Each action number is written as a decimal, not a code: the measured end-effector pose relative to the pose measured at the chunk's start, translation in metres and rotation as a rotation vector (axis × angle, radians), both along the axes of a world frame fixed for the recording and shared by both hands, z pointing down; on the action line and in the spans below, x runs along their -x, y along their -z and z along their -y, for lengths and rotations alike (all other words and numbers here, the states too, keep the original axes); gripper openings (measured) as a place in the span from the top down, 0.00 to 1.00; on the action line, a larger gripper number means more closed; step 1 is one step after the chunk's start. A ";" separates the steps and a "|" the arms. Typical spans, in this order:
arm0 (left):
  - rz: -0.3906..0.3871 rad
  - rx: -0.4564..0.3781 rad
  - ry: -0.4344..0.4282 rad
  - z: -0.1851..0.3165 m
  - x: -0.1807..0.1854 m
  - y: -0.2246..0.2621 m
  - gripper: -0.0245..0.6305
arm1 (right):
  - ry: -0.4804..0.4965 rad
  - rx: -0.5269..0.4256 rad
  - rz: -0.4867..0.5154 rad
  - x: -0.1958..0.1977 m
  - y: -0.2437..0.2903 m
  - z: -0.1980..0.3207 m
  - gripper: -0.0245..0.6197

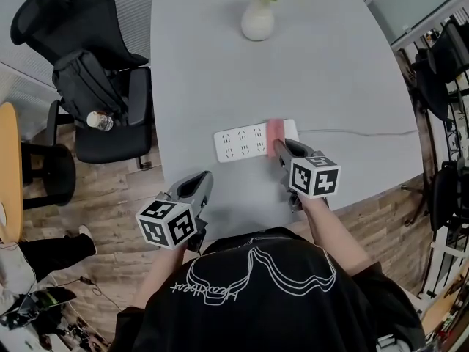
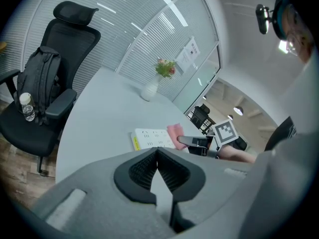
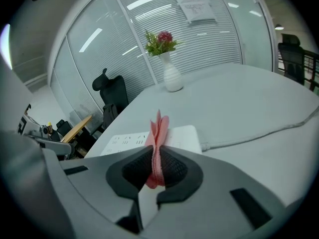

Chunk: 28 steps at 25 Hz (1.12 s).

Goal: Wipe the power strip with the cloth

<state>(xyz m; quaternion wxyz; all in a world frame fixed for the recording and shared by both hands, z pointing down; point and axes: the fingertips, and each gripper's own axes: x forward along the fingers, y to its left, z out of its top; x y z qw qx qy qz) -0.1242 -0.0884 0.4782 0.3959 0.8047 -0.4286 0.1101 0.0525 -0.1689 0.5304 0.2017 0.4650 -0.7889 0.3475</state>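
Right gripper (image 3: 156, 167) is clamping the pink cloth (image 1: 275, 130); the cloth is sitting on the right part of the white power strip (image 1: 240, 142), which is lying flat near the tabletop's (image 1: 330, 72) front edge. Left gripper (image 2: 157, 157) is hovering at that edge, jaws closed on nothing, apart from the strip.

1. Showing a red heading and smaller print on the notice sheet (image 3: 193, 4) on the glass wall (image 3: 234, 34); coming out too small to read.
2. Running a white handwritten line across the black shirt (image 1: 293, 310), upside down in the head view, under a looping outline drawing; not resolving into words.
3. Displaying black-and-white square codes on the left cube (image 1: 170, 224) of the left gripper (image 1: 202, 180) and the right cube (image 1: 316, 176) of the right gripper (image 1: 279, 147); bearing no letters or digits.
4. Wearing a yellow label (image 2: 135, 143) on the end of the power strip (image 2: 154, 137); its print unreadable.
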 end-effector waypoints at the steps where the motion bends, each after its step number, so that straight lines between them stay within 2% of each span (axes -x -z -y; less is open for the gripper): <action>1: 0.000 -0.002 -0.001 0.000 0.000 0.000 0.94 | -0.011 -0.001 -0.005 -0.005 0.000 0.001 0.90; 17: -0.006 0.001 -0.002 -0.004 -0.002 -0.001 0.94 | -0.086 -0.030 -0.090 -0.056 0.001 0.006 0.90; 23: -0.005 0.010 -0.009 -0.004 -0.004 -0.004 0.94 | -0.098 -0.029 -0.080 -0.059 0.001 0.006 0.90; 28: -0.012 0.009 -0.007 -0.004 -0.003 -0.004 0.94 | -0.114 -0.017 -0.031 -0.057 0.010 0.004 0.90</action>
